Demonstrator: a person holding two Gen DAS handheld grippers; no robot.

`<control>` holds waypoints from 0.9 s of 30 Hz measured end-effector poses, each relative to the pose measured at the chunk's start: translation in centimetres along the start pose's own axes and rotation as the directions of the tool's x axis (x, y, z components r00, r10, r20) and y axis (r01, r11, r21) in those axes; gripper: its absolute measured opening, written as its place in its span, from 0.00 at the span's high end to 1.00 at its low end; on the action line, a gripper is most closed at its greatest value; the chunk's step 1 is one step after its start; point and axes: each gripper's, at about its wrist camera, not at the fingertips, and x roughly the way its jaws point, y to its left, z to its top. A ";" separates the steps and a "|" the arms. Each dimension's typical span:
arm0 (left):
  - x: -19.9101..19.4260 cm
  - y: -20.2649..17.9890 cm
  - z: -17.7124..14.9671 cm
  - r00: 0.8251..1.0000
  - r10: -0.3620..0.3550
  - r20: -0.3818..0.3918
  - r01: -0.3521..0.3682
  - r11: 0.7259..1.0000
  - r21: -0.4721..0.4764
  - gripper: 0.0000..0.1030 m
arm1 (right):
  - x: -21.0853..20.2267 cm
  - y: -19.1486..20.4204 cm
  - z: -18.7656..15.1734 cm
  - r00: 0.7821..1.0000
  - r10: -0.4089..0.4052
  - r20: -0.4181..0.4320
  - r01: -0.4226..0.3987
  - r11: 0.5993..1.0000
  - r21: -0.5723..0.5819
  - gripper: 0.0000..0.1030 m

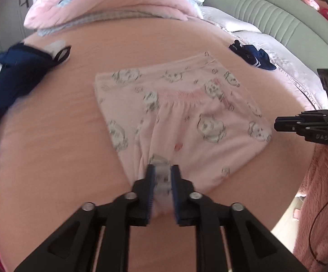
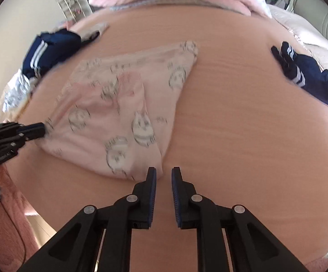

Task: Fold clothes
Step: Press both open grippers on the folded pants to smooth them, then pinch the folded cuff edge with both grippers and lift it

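On the pink bed sheet (image 1: 50,158), at the left edge of the left wrist view, lies a crumpled navy garment with white stripes (image 1: 3,83). Mid-bed is the folded pink pyjama trousers (image 1: 182,122), printed with grey cartoon faces; the gathered waistband lies across the middle. Its long axis slants from the far left corner to the near right corner, and the near edge narrows toward the camera. The left gripper (image 1: 162,174) has its jaws a little apart with the near edge of the trousers between the blue pads; whether they press it is unclear through the blur. Farther right, a small navy striped garment (image 1: 252,55) lies near the grey padded headboard (image 1: 266,11). The right gripper (image 2: 164,176) stands released just beside the trousers' near corner, nothing between its jaws. Its body carries raised lettering, too blurred to read.
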 end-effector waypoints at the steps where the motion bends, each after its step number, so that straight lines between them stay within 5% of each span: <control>1: 0.4 -0.7 0.7 1.000 -0.010 0.005 0.010 1.000 0.017 0.56 | -0.2 0.1 0.5 1.000 0.023 0.021 -0.024 1.000 0.019 0.86; 4: 2.4 -2.7 2.1 1.000 -0.020 0.002 0.020 0.997 0.078 0.53 | 0.0 1.4 1.6 0.998 0.037 0.055 -0.036 0.999 -0.015 0.85; 8: 5.2 -2.5 2.6 0.999 0.013 -0.042 -0.008 0.993 0.116 0.53 | 2.4 3.1 0.9 1.000 0.007 -0.030 -0.010 0.995 -0.102 0.85; 12: 3.1 1.4 1.1 0.999 0.013 -0.034 -0.013 1.000 -0.023 0.53 | 1.9 2.9 -0.5 0.997 -0.060 -0.053 0.052 0.990 -0.130 0.85; 15: 2.0 3.8 0.5 1.000 0.005 -0.003 -0.006 0.995 -0.100 0.53 | 1.3 1.4 -0.6 0.997 -0.028 -0.069 0.024 0.998 -0.061 0.82; 20: 0.6 4.0 3.0 0.994 -0.047 0.103 0.061 0.990 -0.130 0.53 | -0.8 2.0 2.6 0.998 0.043 0.044 -0.042 0.999 -0.032 0.78; 22: 1.6 3.8 4.2 0.993 -0.065 0.094 0.075 0.991 -0.114 0.53 | -0.3 2.7 4.6 0.997 0.039 0.059 -0.035 0.997 -0.062 0.63; 27: 4.4 3.1 5.3 0.996 -0.080 0.026 0.082 0.994 -0.070 0.53 | 3.2 3.7 7.6 0.999 0.000 0.032 0.004 0.994 -0.107 0.62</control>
